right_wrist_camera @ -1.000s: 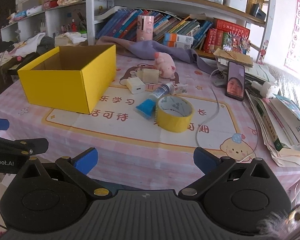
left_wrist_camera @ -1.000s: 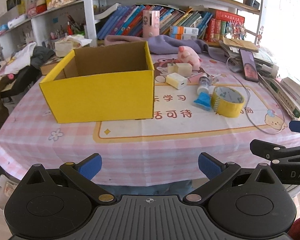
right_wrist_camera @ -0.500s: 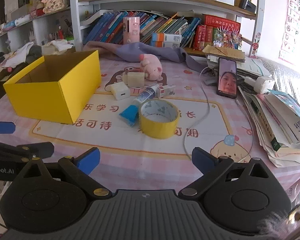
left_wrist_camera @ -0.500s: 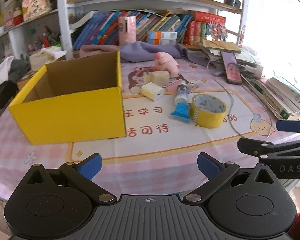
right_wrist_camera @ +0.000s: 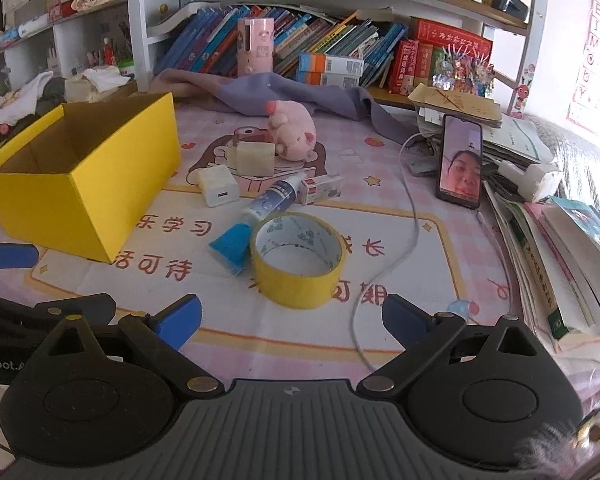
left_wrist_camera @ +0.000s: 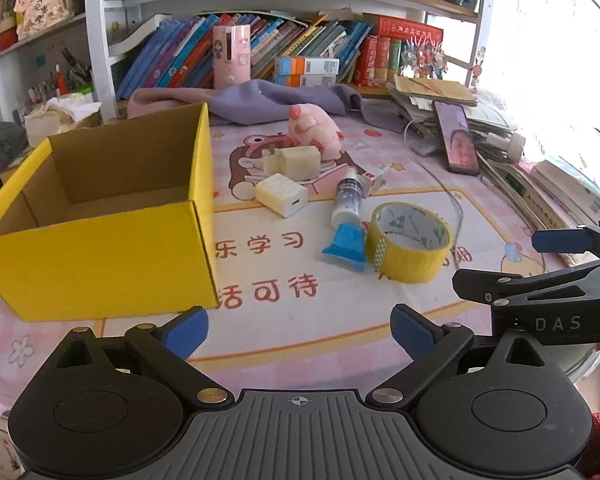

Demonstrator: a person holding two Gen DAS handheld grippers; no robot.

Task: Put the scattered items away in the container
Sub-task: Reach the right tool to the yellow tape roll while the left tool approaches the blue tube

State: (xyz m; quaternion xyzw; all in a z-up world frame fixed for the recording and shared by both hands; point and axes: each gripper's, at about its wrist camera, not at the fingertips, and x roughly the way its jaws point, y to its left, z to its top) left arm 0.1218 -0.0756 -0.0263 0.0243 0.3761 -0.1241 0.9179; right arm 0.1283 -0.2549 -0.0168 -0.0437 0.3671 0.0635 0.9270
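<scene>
We had both grippers spread wide and holding nothing, short of the clutter. The yellow tape roll (right_wrist_camera: 297,262) lay flat, hole up, dead ahead of the right gripper (right_wrist_camera: 291,316) and nearest to it; from the left gripper (left_wrist_camera: 299,332) it sat ahead and off to the right. The blue-capped tube (right_wrist_camera: 256,216) touched the roll's left side, long axis running away from us. The yellow box (left_wrist_camera: 100,216) sat empty at left on the surface (left_wrist_camera: 260,320), so the right looked the better pick.

Sitting on the table: one yellow box (right_wrist_camera: 100,184), one tape roll (right_wrist_camera: 298,258), two white chargers (right_wrist_camera: 219,189), one pink plush pig (right_wrist_camera: 292,130), one bottle (right_wrist_camera: 274,200), one phone (right_wrist_camera: 460,162).
</scene>
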